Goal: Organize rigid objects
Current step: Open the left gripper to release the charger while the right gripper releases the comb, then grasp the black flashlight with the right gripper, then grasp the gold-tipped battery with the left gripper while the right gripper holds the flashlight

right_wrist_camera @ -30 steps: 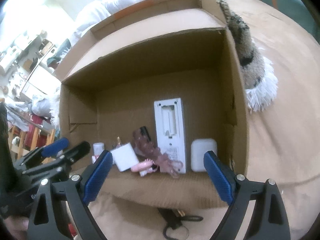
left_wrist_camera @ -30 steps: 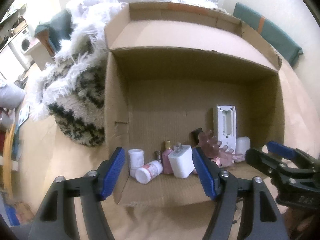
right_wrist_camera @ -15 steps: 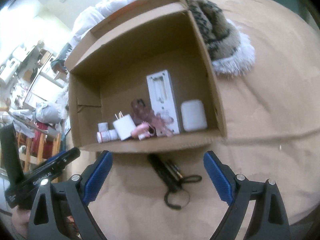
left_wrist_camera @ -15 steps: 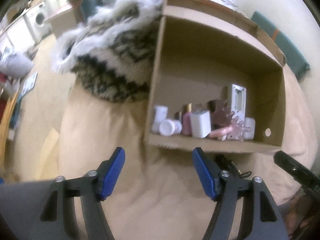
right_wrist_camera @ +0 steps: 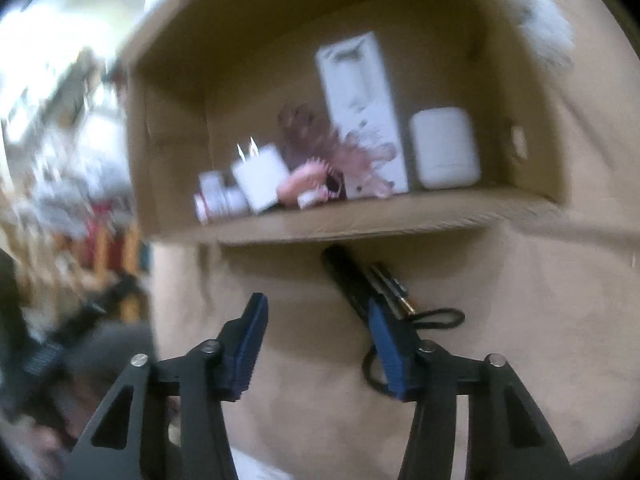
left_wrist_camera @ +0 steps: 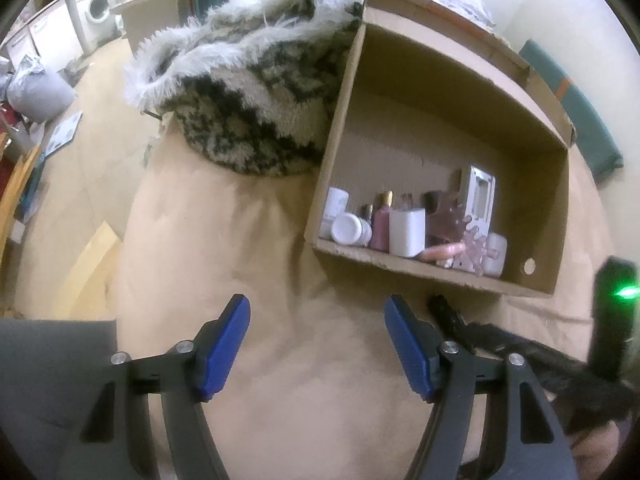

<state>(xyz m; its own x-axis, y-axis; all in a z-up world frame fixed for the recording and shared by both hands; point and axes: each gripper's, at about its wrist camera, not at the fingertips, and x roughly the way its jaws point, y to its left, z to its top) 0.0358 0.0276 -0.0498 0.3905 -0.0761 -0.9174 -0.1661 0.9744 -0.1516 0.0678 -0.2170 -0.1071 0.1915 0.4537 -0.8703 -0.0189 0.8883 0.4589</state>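
A cardboard box lies on its side on a beige sheet, and the right wrist view shows its lower lip. Inside stand small bottles, a white charger, a pink hair clip, a white remote shell and a white case. A black flashlight with a strap lies just in front of the box. My right gripper hangs low over the sheet with its jaws closing. Its right finger overlaps the flashlight's near end, and only sheet lies between the fingers. My left gripper is open and empty, to the left of the flashlight.
A shaggy black-and-white blanket is piled against the box's left side. A green cushion lies behind the box. The floor drops away at far left, with a washing machine and clutter. The other gripper's body, with a green light, sits at right.
My right gripper pulled back from the box, sank toward the flashlight, and its jaws narrowed. My left gripper backed away and shifted left, so the box now sits at upper right.
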